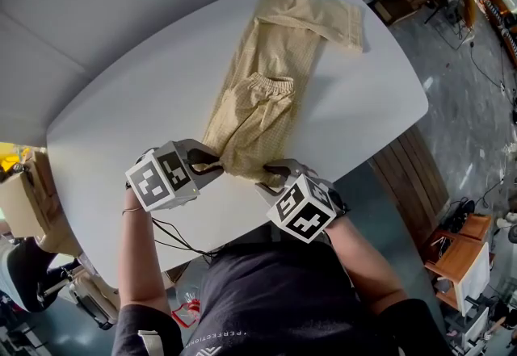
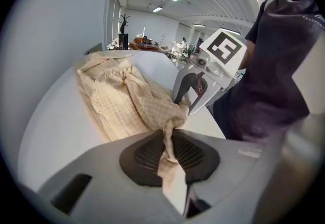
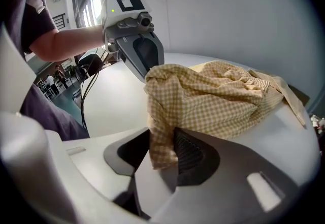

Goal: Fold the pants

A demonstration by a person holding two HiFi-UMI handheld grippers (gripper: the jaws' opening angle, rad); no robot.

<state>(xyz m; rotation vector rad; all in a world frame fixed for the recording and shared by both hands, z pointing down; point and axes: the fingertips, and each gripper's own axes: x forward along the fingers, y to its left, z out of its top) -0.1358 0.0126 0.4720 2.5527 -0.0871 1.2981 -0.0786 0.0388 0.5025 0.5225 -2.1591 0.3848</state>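
The left claw (image 2: 170, 135) is squeezed nearly shut. Its two dark pads pinch a thin twist of the pants (image 1: 275, 48), and a little bit of cloth pokes out behind the pads.

The right claw (image 3: 162, 142) is wider. A corner of the pants hangs down between its jaws. The cloth lies against one ribbed pad, and there is a dark gap on the other side. It is not squeezing the cloth.

The two claws are close together, side by side, with their tips pointing down and away from the person. The right claw sits just to the right of the left claw. The near end of the pants is bunched up between their tips.

The pants are pale yellow with tiny checks. From the claws they stretch away across the white table (image 1: 121, 104) to its far side. The stretchy waist (image 1: 271, 85) is folded onto the legs, a bit beyond the claws. The far end spreads out flat near the far edge of the table.

Each claw has a cube with black and white squares on top. Behind the claws are the person's arms and dark shirt (image 1: 275, 298).
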